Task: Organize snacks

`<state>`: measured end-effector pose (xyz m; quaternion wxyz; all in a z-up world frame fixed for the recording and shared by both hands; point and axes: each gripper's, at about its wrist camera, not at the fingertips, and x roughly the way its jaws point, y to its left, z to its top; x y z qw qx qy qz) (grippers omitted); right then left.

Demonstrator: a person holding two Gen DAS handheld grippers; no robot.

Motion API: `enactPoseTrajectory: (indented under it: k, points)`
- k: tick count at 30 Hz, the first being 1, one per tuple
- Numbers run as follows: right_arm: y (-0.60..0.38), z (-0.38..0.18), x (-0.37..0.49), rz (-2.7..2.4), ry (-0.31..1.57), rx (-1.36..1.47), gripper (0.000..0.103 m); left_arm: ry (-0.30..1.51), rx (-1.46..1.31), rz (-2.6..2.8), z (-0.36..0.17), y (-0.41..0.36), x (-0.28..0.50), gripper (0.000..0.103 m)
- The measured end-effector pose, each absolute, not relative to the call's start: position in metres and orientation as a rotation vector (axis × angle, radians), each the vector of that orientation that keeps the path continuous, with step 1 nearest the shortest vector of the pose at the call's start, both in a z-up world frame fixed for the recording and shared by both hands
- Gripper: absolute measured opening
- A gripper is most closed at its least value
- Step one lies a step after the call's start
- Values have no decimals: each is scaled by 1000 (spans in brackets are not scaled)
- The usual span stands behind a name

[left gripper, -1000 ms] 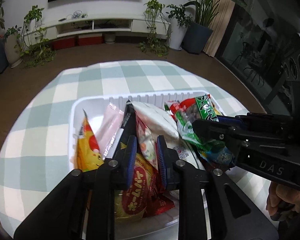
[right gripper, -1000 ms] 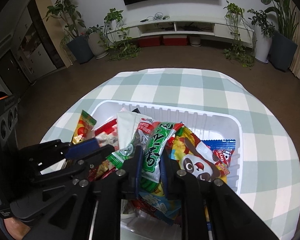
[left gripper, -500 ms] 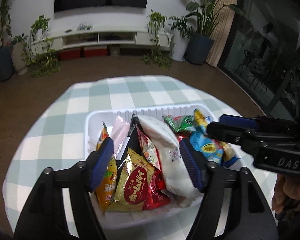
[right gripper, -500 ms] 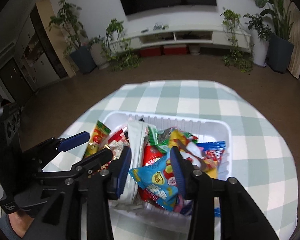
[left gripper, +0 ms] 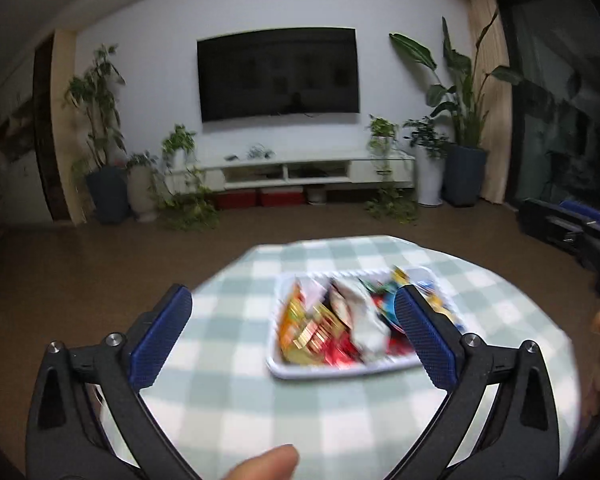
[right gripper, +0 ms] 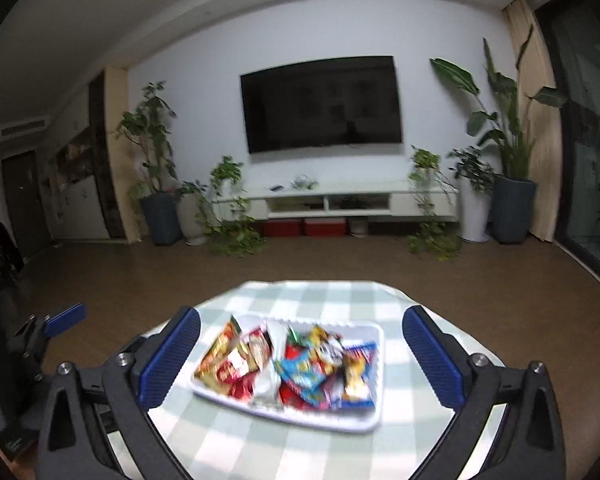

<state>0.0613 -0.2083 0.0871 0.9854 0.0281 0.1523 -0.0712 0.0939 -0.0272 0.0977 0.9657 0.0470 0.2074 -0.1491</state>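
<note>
A white tray [left gripper: 342,372] holds several colourful snack packets [left gripper: 332,320] standing side by side. It sits on a round table with a green-and-white checked cloth [left gripper: 300,412]. The tray [right gripper: 364,420] and its packets [right gripper: 296,364] also show in the right wrist view. My left gripper [left gripper: 292,308] is wide open and empty, drawn back above the table. My right gripper [right gripper: 300,328] is wide open and empty, also back from the tray. The views are blurred by motion.
The right gripper's body [left gripper: 572,228] shows at the right edge of the left view; the left gripper [right gripper: 40,328] shows at the left of the right view. A fingertip [left gripper: 268,464] is at the bottom. Brown floor, TV bench [right gripper: 340,200] and plants lie beyond.
Both grippers let go of their packets, opened wide and pulled back and up from the tray. The packets now stand in the tray.
</note>
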Motion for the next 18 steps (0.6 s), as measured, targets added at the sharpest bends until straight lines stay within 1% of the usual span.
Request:
enactPoseTrajectory:
  k: [3,6,10,18]
  points:
    - [-198,80,49,-188,404,73,103,468,76,-277,91,-16,68,103]
    - [-188,66,30,-192,463,75,103,538,43,-235,79,-3,51,103]
    - [-182,51,7,-208,500,94,103,628,37,-149,64,14,36,103]
    - [-164,36,-17,-209,541,109,103,672,69,-177,45,15,10,103]
